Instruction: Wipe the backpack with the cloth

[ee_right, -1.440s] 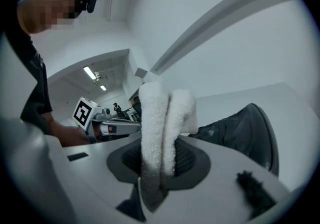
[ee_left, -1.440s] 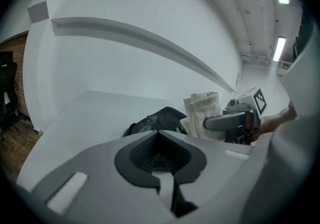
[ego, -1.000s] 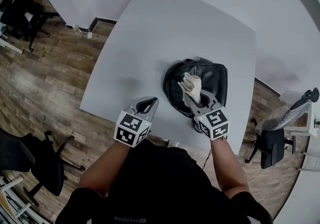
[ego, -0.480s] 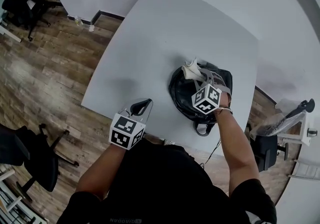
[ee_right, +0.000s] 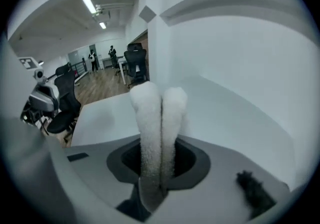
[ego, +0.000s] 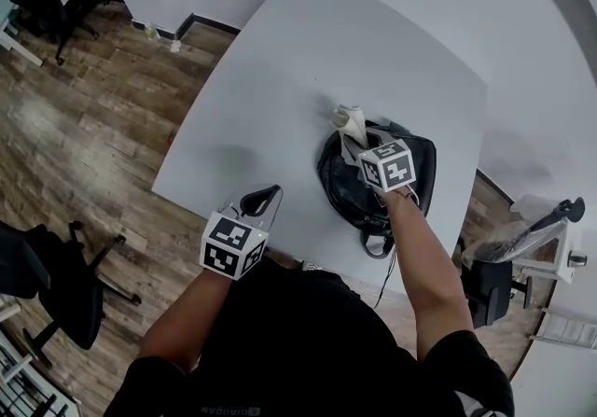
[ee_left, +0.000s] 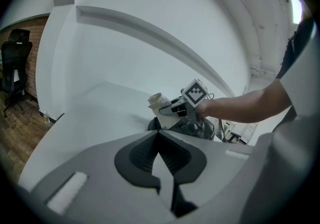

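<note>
The black backpack [ego: 340, 184] lies flat on the near right part of the white tabletop [ego: 280, 79]. The pale folded cloth [ego: 350, 118] sits at the backpack's far edge, clamped between the jaws of the right hand-held gripper [ego: 366, 140], which reaches over the bag. The left hand-held gripper [ego: 261, 197] hangs over the tabletop's near edge, left of the backpack, clenched on nothing.

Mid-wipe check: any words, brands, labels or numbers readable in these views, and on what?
Shirt print: white lettering at the head view's bottom edge, too small to read.
Cubes on the left gripper and right gripper: square markers only, no words.
No label shows on the backpack or cloth.
</note>
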Motion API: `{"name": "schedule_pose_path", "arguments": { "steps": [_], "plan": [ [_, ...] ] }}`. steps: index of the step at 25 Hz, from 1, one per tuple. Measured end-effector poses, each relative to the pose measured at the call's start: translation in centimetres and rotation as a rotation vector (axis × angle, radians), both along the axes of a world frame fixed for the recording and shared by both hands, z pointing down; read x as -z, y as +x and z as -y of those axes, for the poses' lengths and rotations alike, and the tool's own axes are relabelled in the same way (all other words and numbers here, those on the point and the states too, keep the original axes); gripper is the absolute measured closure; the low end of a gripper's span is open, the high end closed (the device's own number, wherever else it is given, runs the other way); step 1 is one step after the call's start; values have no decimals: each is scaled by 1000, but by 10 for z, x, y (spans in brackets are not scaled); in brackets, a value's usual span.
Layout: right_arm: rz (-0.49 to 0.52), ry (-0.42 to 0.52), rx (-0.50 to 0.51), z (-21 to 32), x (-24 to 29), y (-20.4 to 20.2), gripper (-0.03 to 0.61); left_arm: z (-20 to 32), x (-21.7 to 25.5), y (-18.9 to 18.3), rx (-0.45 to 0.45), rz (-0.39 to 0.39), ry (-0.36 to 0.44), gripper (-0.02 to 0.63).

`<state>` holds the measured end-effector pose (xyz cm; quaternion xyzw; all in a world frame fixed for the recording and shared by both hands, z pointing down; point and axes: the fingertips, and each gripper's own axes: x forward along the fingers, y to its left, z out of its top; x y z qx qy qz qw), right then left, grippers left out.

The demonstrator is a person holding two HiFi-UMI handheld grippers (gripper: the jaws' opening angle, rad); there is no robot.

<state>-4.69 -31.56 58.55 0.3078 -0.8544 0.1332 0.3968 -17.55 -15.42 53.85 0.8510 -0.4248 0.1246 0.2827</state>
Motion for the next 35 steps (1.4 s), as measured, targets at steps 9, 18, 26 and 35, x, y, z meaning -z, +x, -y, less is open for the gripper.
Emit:
{"name": "schedule_pose_path", "arguments": {
  "steps": [9, 18, 26, 35],
  "plan": [
    [61, -69, -144, 9, -4, 43, 486, 4, 3, 6, -20, 7, 9, 607],
    [78, -52, -255, 14, 9, 101, 486, 10, 6, 37, -70, 4, 20, 607],
    [93, -11, -324, 14, 33, 143, 486, 7, 7, 62, -103, -8, 19, 607],
    [123, 34, -396, 11, 58, 184, 486, 2, 8, 81, -134, -17, 20, 607]
  ]
}}
